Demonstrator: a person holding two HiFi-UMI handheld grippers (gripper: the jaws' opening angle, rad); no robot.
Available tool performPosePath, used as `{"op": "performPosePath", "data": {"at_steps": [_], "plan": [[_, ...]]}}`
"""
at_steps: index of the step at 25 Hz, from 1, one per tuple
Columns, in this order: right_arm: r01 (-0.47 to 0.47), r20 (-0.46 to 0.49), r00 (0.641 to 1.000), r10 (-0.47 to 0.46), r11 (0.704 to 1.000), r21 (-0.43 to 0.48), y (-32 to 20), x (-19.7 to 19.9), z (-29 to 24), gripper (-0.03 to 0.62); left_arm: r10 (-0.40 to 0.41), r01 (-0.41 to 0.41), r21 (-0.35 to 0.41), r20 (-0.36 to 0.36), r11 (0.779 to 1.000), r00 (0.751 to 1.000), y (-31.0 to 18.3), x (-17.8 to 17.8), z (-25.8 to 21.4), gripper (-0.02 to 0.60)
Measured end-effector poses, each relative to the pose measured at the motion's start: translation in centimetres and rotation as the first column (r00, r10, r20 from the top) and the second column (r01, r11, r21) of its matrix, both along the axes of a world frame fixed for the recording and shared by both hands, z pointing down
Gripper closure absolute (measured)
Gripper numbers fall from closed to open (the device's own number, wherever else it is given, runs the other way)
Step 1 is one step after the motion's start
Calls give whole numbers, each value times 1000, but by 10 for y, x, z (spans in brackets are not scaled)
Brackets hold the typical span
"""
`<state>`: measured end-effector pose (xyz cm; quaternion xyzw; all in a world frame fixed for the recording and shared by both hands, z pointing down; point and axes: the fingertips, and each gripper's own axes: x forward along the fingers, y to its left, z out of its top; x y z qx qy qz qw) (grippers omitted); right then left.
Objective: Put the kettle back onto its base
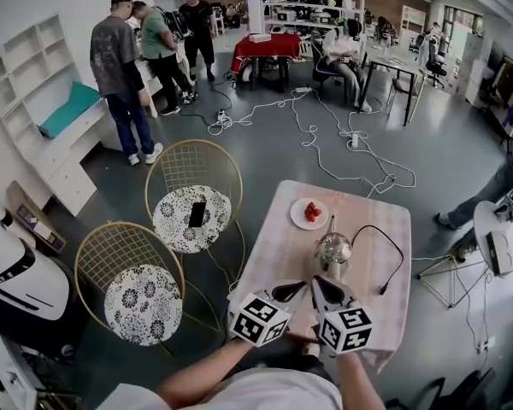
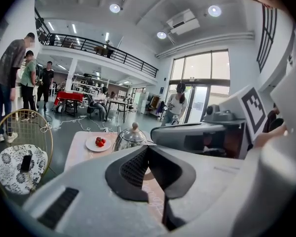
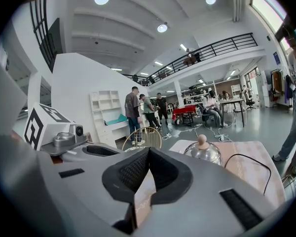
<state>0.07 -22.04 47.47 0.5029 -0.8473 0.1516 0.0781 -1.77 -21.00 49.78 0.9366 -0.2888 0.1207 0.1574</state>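
A shiny metal kettle [image 1: 333,248] with a knob lid stands upright near the middle of the small pink-clothed table [image 1: 274,246]. The same kettle shows ahead in the left gripper view [image 2: 129,137] and the right gripper view [image 3: 203,152]. A black cable [image 1: 392,254] loops from beside it to the table's right edge. I cannot make out a base apart from the kettle. My left gripper [image 1: 295,289] [image 2: 148,147] and right gripper [image 1: 319,282] [image 3: 148,149] hover side by side at the near edge, short of the kettle. Both are shut, with nothing between the pads.
A white plate of red fruit [image 1: 309,213] lies on the table beyond the kettle. Two gold wire chairs [image 1: 192,216] [image 1: 141,301] stand left of the table, with a phone [image 1: 197,213] on the farther seat. Several people [image 1: 120,75] stand at the back left. Cables [image 1: 325,135] trail across the floor.
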Motion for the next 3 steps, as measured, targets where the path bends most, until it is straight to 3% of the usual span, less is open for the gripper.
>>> {"op": "performPosePath", "data": {"at_steps": [3], "plan": [[1, 0, 1000, -1, 1000, 1, 0, -1, -1, 590, -1, 1, 0, 0, 1000, 1000, 0, -1, -1, 574]]}}
